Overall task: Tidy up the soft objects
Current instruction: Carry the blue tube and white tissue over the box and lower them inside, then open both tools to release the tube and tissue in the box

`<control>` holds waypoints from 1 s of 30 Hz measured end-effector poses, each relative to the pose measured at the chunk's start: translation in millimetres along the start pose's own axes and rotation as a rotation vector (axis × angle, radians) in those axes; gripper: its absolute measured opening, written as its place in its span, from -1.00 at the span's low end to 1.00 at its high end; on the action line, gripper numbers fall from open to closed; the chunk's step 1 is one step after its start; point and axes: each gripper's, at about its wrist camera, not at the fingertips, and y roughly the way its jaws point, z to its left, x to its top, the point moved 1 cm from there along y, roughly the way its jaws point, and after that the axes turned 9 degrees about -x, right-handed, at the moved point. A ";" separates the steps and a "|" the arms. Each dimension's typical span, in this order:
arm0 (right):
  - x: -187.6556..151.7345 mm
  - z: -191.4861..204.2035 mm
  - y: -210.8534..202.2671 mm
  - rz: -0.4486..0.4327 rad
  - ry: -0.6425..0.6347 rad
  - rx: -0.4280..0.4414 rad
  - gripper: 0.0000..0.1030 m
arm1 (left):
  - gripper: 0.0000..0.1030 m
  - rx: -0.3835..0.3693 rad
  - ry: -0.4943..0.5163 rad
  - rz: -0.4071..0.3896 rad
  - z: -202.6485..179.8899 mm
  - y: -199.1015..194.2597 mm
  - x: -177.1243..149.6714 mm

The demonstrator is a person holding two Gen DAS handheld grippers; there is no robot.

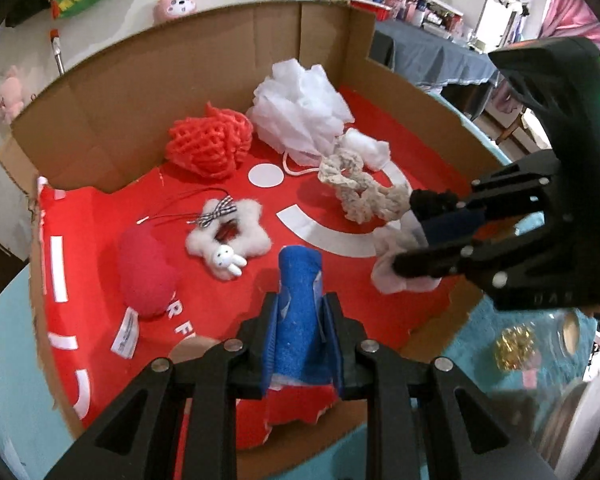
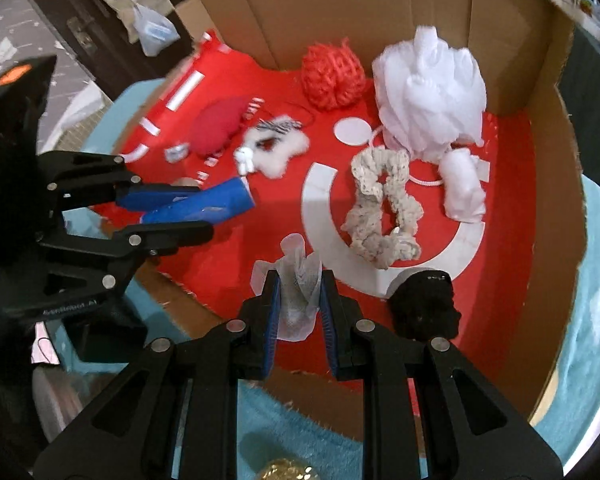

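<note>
In the right wrist view we see the left tool (image 2: 188,210) at the left edge, clamped on a blue sponge roll (image 2: 216,206) over the cardboard box's (image 2: 380,12) red floor. At lower centre our right tool (image 2: 298,304) pinches a thin white wipe (image 2: 298,280). Right of it lie a cream scrunchie (image 2: 384,208) and a black scrunchie (image 2: 424,304). We judge the limp wipe may cling to the pads on release, and the roll may roll against the star plush (image 2: 276,146).
</note>
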 end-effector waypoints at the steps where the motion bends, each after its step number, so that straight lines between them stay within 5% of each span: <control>1: 1.4 0.2 3.4 0.014 0.002 -0.002 -0.64 | -0.54 0.002 0.000 0.011 0.0 4.4 1.7; 13: 9.6 4.7 20.3 0.079 -0.013 -0.035 -0.64 | -0.54 0.026 -0.024 0.081 4.1 23.0 6.8; 30: 13.6 23.2 19.7 0.075 -0.040 -0.122 -0.54 | 0.17 0.040 -0.061 0.013 11.0 -0.6 3.1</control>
